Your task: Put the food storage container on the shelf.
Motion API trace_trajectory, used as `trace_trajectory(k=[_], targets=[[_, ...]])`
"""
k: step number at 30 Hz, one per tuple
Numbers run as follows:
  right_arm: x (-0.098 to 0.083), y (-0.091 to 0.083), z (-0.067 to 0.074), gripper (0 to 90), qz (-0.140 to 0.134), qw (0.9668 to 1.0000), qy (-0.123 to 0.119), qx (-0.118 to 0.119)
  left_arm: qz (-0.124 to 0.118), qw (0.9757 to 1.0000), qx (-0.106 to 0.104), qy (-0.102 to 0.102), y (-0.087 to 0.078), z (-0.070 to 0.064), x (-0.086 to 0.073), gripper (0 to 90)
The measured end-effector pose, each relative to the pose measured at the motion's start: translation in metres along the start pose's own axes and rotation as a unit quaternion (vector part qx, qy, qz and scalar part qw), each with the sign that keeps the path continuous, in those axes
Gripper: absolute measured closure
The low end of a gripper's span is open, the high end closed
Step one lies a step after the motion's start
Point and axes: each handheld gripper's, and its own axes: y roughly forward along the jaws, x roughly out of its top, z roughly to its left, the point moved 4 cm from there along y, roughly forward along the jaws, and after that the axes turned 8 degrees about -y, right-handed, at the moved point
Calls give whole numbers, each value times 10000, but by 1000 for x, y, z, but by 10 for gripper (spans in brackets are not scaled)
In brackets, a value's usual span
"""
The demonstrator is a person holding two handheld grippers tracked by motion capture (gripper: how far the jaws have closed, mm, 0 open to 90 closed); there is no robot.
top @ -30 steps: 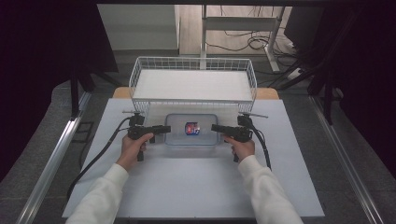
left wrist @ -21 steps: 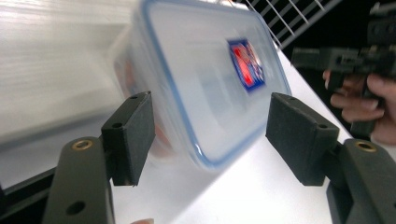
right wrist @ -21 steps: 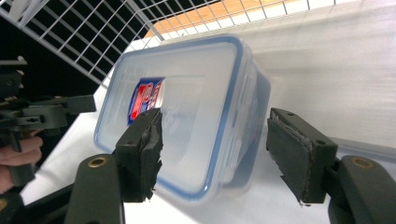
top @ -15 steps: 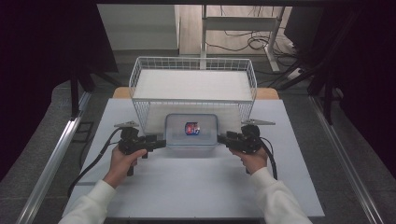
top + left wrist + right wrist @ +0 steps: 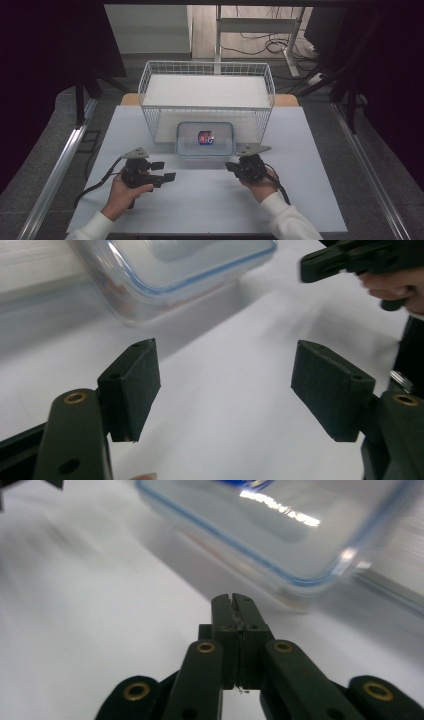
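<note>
A clear lidded plastic box [image 5: 205, 138] with a blue seal and a small red and blue item [image 5: 205, 137] inside stands on the white table [image 5: 210, 200], just in front of a wire basket. My left gripper [image 5: 163, 170] is held near the table's front left, its jaws wide open with nothing between them; in the left gripper view [image 5: 225, 375] the box [image 5: 170, 275] lies ahead to the left. My right gripper [image 5: 231, 166] is shut and empty at the front right of the box; the right gripper view [image 5: 233, 600] has the box corner [image 5: 280, 535] close ahead.
A white wire basket [image 5: 207, 95] stands at the back of the table behind the box. The other hand's gripper [image 5: 360, 260] appears at the top right of the left gripper view. Dark curtains and metal rails flank the table.
Both hands have pulled back from the box's sides toward the front of the table. The left gripper now stands open and the right one is shut.
</note>
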Motion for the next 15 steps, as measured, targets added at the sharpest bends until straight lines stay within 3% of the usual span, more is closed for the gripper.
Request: trace_trajectory(k=[8,15], targets=[[7,43,11,889,390,9985,-372,-134,97,9994,221,231,-4,-4,-11,262],[11,68,7,889,418,9988,-180,-187,106,9993,242,278,-4,-4,-11,258]])
